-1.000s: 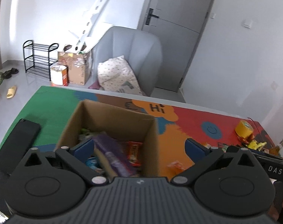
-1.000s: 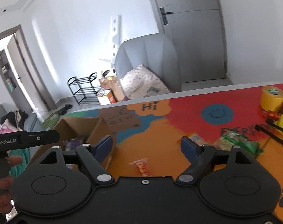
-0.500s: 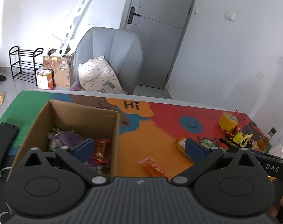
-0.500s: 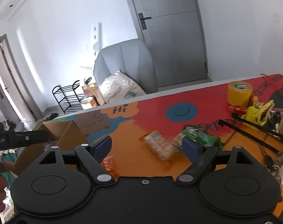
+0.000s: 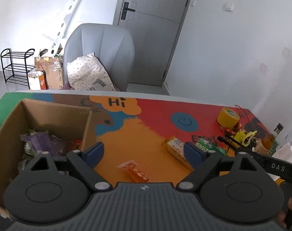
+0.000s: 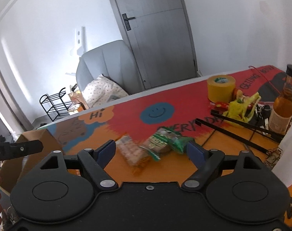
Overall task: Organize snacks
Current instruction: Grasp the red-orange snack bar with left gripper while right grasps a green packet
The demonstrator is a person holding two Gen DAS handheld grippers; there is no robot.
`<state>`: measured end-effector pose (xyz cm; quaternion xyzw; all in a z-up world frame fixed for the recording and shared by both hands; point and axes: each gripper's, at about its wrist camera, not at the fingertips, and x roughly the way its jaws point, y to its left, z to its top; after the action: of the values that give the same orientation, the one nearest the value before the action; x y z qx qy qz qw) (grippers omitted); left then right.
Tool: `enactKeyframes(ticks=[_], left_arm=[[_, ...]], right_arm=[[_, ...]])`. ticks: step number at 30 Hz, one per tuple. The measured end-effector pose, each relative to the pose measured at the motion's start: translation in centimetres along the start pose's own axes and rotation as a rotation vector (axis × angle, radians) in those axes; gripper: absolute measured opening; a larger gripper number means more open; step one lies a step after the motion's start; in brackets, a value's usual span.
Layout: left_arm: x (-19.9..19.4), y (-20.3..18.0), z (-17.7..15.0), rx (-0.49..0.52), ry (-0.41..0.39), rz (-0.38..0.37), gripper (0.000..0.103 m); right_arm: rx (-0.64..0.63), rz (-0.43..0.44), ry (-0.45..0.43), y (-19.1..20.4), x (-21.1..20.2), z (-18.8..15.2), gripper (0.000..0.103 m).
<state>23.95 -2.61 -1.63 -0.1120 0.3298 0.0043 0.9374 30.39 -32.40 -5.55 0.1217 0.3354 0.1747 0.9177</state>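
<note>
we see the snack packets (image 6: 146, 150) smeared by blur; the cardboard box (image 5: 7, 134) is cut off at the left edge

Left wrist view: angled down over colourful table mat (image 5: 146, 134), near. Right wrist view: same tilt, further right. Shared: yellow tape roll (image 5: 228, 116) (image 6: 221, 88), grey door (image 5: 155, 28) (image 6: 155, 28).

The table mat (image 5: 149, 134) reads "Hi"; the right tool (image 5: 276, 166) "DAS".
</note>
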Motion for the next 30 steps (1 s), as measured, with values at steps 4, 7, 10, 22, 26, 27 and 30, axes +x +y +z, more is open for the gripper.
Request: enactKeyframes(ticks=[4, 7, 10, 22, 26, 27, 30], left_arm=[[1.5, -0.6, -0.3, 0.007, 0.027, -0.003, 0.078], [2.9, -0.7, -0.6, -0.004, 0.055, 0.007, 0.068], [4.3, -0.6, -1.2, -0.020, 0.085, 0.020, 0.062], [9.0, -0.7, -3.0, -0.010, 0.180, 0.061, 0.056], [10.2, -0.6, -3.3, -0.013, 0.203, 0.073, 0.049], [10.4, -0.6, -3.4, -0.015, 0.209, 0.074, 0.045], [10.9, -0.6, -3.6, -0.012, 0.222, 0.074, 0.038]], right_arm=[[0.017, 0.001, 0.009, -0.9, 0.9, -0.2, 0.081], [0.025, -0.006, 0.020, -1.4, 1.9, -0.3, 0.080], [0.026, -0.008, 0.028, -1.8, 2.8, -0.4, 0.080], [0.036, -0.054, 0.061, -3.3, 6.8, -0.3, 0.080], [0.036, -0.061, 0.070, -3.8, 7.9, -0.4, 0.080], [0.038, -0.061, 0.073, -3.9, 8.2, -0.4, 0.080], [0.040, -0.059, 0.072, -4.0, 8.8, -0.3, 0.080]])
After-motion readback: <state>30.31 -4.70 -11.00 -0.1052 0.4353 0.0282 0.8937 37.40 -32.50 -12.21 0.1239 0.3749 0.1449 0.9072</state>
